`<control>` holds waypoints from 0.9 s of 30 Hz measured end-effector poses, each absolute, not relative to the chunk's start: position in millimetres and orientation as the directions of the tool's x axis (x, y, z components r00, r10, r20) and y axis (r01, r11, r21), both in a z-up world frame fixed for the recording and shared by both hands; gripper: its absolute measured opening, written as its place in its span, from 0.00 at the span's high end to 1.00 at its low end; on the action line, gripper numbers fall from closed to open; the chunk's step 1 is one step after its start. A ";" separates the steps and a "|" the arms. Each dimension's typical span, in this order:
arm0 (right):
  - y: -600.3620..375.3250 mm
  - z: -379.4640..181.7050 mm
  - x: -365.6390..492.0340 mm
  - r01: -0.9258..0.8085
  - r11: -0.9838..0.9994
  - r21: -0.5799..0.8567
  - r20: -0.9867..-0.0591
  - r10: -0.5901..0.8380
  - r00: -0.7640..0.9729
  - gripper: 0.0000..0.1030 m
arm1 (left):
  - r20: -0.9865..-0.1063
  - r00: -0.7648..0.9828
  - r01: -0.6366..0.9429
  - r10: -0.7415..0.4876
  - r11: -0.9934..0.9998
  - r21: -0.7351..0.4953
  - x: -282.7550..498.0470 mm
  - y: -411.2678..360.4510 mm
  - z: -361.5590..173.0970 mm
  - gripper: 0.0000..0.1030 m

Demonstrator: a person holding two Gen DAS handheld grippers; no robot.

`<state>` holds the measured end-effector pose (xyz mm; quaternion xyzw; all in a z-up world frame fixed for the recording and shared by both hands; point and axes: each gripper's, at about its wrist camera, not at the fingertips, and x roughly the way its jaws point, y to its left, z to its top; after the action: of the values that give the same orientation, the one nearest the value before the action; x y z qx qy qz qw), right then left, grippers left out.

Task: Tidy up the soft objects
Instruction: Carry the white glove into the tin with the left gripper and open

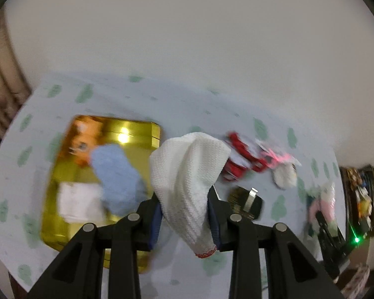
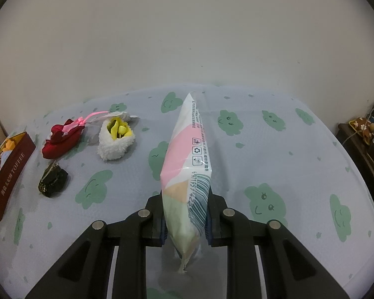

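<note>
My left gripper is shut on a white knitted cloth with a red hem and holds it above the table, just right of an open gold tin box. The box holds a blue fuzzy item, an orange plush and a white piece. My right gripper is shut on a pastel tissue pack that stands on edge above the tablecloth. A red pouch with a pink ribbon, a white fluffy pouch with yellow inside and a dark coin purse lie to its left.
The table wears a light blue cloth with green clouds. The box's maroon side reading TOFFEE is at the far left of the right wrist view. A wall is behind. Dark furniture with clutter stands at the right.
</note>
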<state>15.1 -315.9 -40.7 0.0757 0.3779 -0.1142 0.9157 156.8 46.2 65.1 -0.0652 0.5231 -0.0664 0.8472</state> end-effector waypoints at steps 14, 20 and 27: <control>-319.1 -39.8 14.6 0.276 0.959 0.066 -0.707 -0.151 0.691 0.81 | -0.898 0.440 -0.112 -0.029 0.990 -0.086 173.7 151.2 48.3 0.69; -318.9 -35.3 10.3 0.271 0.959 0.079 -0.699 -0.140 0.701 0.81 | -0.918 0.396 -0.123 0.018 0.992 -0.034 181.6 158.0 13.9 0.69; -315.8 -27.9 7.0 0.258 0.963 0.078 -0.687 -0.136 0.714 0.81 | -0.929 0.370 -0.134 0.025 0.991 -0.026 190.2 166.3 -5.4 0.68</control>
<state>7.0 -315.8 -27.9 0.0845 0.3626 -0.1068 0.9219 190.2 166.3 -5.4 -0.0485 0.5591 0.0482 0.8263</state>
